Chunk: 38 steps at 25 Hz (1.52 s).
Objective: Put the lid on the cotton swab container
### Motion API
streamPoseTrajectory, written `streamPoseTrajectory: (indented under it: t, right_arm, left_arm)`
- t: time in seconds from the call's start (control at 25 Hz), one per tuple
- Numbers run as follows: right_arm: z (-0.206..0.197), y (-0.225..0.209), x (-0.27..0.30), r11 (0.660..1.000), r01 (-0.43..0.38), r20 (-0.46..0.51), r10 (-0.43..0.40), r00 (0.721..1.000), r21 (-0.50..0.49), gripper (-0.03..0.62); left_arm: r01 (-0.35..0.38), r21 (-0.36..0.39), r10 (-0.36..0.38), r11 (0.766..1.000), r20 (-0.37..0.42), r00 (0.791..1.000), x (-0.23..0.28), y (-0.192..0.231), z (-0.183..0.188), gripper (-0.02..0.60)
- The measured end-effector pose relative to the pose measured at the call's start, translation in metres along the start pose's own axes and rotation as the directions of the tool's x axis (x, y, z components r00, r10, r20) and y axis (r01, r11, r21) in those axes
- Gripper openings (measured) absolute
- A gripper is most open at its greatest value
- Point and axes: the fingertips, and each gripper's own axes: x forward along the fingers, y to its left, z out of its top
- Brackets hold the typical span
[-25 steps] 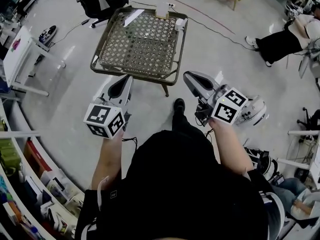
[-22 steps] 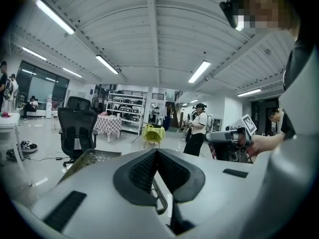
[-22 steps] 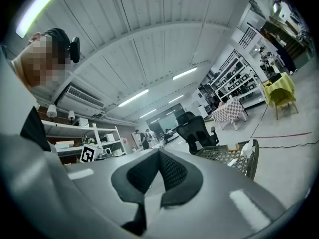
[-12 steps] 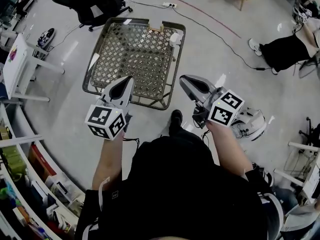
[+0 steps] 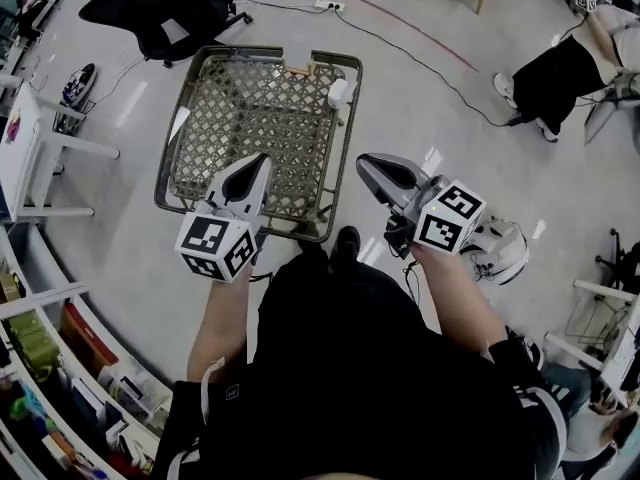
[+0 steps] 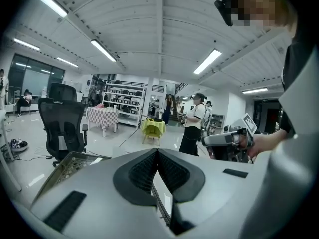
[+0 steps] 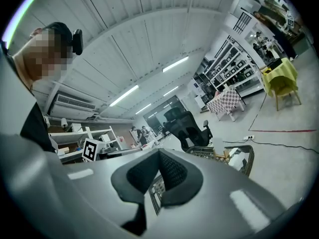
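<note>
- Left gripper (image 5: 256,163): hand-held, jaws pressed together with nothing between them. Its marker cube (image 5: 213,246) sits at the end nearest the person. The tip shows over the near edge of the tabletop, toward the near left corner.
- Right gripper (image 5: 366,164): hand-held, jaws likewise pressed together and empty. Its marker cube (image 5: 447,218) sits at the end nearest the person. The tip shows just outside the tabletop's right edge, beside the near right corner.
- Both grippers: side by side, well apart, pointing away from the person toward the table.
- Shoe (image 5: 347,240): black, the person's own, on the floor between the two grippers at the table's near right corner.
- Table (image 5: 245,113): low, with a dark metal frame and a woven lattice tabletop.
- White strip (image 5: 178,123): flat, lying along the tabletop's left edge.
- Small white object (image 5: 338,93): at the tabletop's right edge, toward the far right corner, well apart from both grippers. Too small to tell whether it is the cotton swab container or the lid.
- Small tan object (image 5: 298,68): at the tabletop's far edge, near the small white object. Also too small to identify.
- White rounded device (image 5: 500,250): on the floor to the right of the right gripper.
- Office chair (image 5: 165,3): black, on the floor beyond the table's far left corner.
- Power strip (image 5: 328,5): white, on the floor beyond the table's far edge, with a cable trailing to the right.
- Seated person (image 5: 560,68): dark trousers, at the far right of the room.
</note>
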Motion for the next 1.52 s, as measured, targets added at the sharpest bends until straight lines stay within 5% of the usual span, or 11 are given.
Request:
streamPoseTrajectory:
  t: [0.48,1.04,1.2,1.52]
  right_arm:
    - [0.008,-0.037,0.044,0.982,0.179,0.078,-0.183,0.980,0.052,0.011]
    - [-0.013,-0.150,0.020,0.940,0.322,0.040,-0.329,0.944,0.114,0.011]
    - [-0.022,-0.188,0.027,0.923,0.367,0.006,-0.370,0.929,0.114,0.011]
    - [-0.044,-0.254,0.058,0.914,0.386,-0.045,-0.383,0.923,0.129,0.011]
  left_arm:
    - [0.158,0.057,-0.154,0.986,-0.072,0.985,0.060,0.046,-0.015,0.006]
    - [0.186,-0.013,-0.184,0.983,-0.220,0.958,0.170,0.054,-0.075,0.008]
    - [0.174,0.003,-0.166,0.985,-0.273,0.947,0.202,0.061,-0.101,0.110]
    - [0.192,0.024,-0.172,0.981,-0.341,0.924,0.264,0.069,-0.146,0.185]
